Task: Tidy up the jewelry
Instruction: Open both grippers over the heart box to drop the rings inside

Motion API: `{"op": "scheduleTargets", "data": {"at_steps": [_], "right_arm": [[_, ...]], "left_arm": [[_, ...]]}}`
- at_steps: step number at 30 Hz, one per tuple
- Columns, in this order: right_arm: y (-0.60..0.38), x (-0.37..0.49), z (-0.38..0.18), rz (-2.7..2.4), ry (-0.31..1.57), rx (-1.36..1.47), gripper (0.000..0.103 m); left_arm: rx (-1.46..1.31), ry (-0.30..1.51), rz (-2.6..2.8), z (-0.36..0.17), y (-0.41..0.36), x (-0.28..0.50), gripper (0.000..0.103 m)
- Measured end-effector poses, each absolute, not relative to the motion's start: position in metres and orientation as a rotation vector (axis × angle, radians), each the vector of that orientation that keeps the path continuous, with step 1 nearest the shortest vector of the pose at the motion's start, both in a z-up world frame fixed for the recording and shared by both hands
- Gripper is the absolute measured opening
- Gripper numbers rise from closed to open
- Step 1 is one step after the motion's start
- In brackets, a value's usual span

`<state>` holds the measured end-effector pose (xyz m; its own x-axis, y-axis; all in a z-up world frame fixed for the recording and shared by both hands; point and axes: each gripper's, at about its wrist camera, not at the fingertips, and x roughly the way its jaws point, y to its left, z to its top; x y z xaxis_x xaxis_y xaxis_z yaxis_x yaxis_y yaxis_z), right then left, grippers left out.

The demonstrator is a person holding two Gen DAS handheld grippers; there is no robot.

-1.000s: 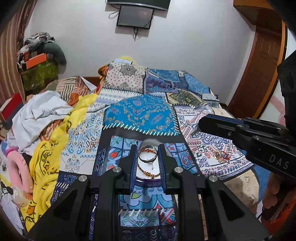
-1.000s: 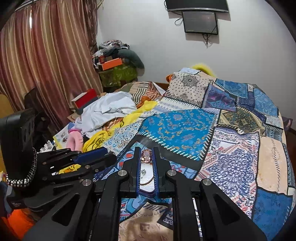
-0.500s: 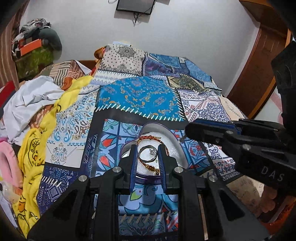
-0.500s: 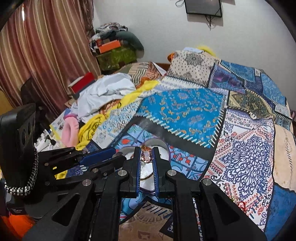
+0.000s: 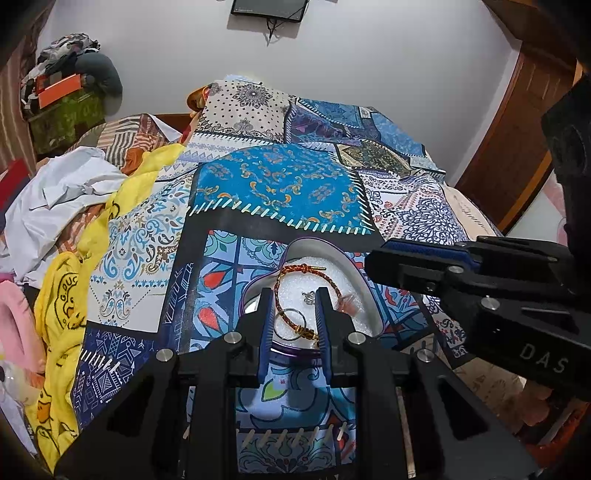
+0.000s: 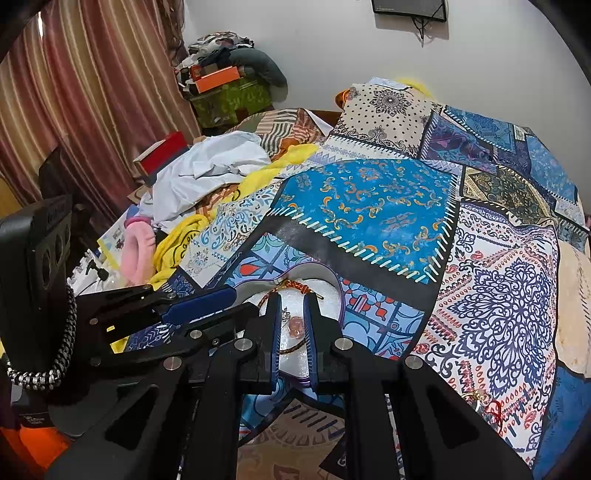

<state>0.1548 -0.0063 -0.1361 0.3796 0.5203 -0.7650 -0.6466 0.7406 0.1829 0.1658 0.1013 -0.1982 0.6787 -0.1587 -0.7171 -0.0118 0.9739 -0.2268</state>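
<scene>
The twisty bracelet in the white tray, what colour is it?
The bracelet is red and gold, braided together. The left wrist view shows it best, lying in the tray.

A patchwork bedspread (image 5: 280,184) in blue, white and black prints covers the bed. Along its left edge lie a crumpled white cloth (image 5: 55,192), a yellow garment with a printed badge (image 5: 62,291) and a pink plush item (image 5: 14,317). A patterned pillow (image 5: 243,107) rests at the head of the bed against the white wall (image 5: 369,55), where a dark screen (image 5: 269,7) hangs with a cable dangling below it. In the corner, a green box (image 6: 229,99) carries an orange box (image 6: 218,79) and a heap of clothes (image 6: 221,44). Striped curtains (image 6: 92,92) hang on the left, and a red box (image 6: 162,151) sits near them. A brown wooden door (image 5: 517,140) stands at the right.
</scene>
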Motion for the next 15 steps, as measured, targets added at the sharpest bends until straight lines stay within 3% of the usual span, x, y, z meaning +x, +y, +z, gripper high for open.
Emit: {"op": "scheduleTargets", "data": {"at_steps": [5,15], "right_arm": [[-0.011,0.150,-0.129,0.724,0.878,-0.164,0.033],[-0.028,0.144,-0.112,0.662,0.813,-0.173,0.042]], "left_arm": [[-0.225,0.819,-0.062,-0.194,0.105,0.163,0.023],[-0.225,0.748,0.007,-0.168,0.113,0.148,0.044]]}}
